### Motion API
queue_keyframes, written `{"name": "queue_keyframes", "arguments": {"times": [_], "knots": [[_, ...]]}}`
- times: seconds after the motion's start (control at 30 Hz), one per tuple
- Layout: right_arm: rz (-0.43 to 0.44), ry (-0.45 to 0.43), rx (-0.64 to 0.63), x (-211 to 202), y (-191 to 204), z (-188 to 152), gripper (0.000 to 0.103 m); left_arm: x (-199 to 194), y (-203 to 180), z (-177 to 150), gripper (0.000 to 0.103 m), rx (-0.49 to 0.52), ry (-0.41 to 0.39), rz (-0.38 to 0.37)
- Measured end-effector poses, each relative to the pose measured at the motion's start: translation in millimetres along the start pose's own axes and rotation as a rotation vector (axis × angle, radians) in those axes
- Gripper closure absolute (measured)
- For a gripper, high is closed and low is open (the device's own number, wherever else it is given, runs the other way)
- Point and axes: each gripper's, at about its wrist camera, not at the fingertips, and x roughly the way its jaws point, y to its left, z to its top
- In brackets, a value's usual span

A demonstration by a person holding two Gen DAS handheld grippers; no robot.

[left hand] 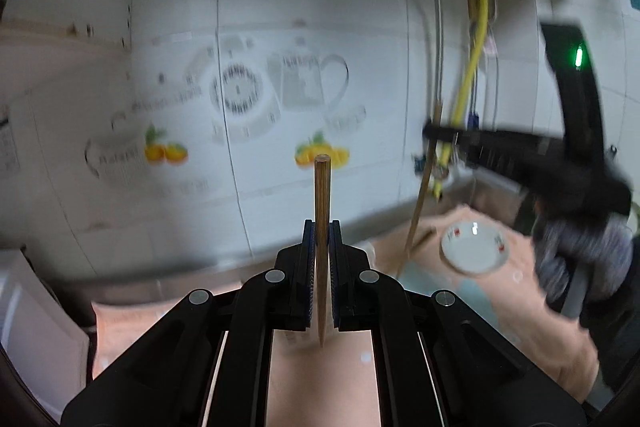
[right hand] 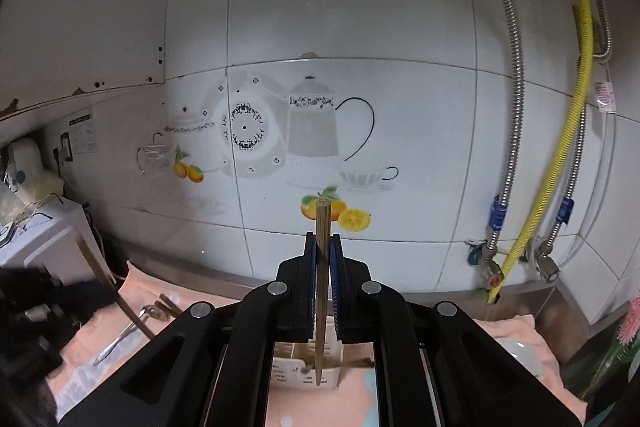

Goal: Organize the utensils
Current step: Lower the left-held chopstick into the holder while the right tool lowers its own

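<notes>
Chopsticks: I've got one clamped upright in my left gripper, its mate pinched in the right gripper, tips down, lined up for the slotted holder on the tabletop.

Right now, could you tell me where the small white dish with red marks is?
In the left wrist view, the small white dish with red marks sits at lower right on the peach cloth, just below the right gripper holding a wooden chopstick.
</notes>
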Motion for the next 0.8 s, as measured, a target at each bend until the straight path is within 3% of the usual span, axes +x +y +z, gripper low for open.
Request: {"name": "queue_keyframes", "arguments": {"times": [0.37,0.8], "knots": [[0.000,0.009,0.007,37,4,-6,0.096,30,17,24,0.097,-0.022,-0.069,0.047],[0.006,-0.014,0.030,55,0,-9,0.096,72,40,2,0.097,-0.081,-0.039,0.060]]}}
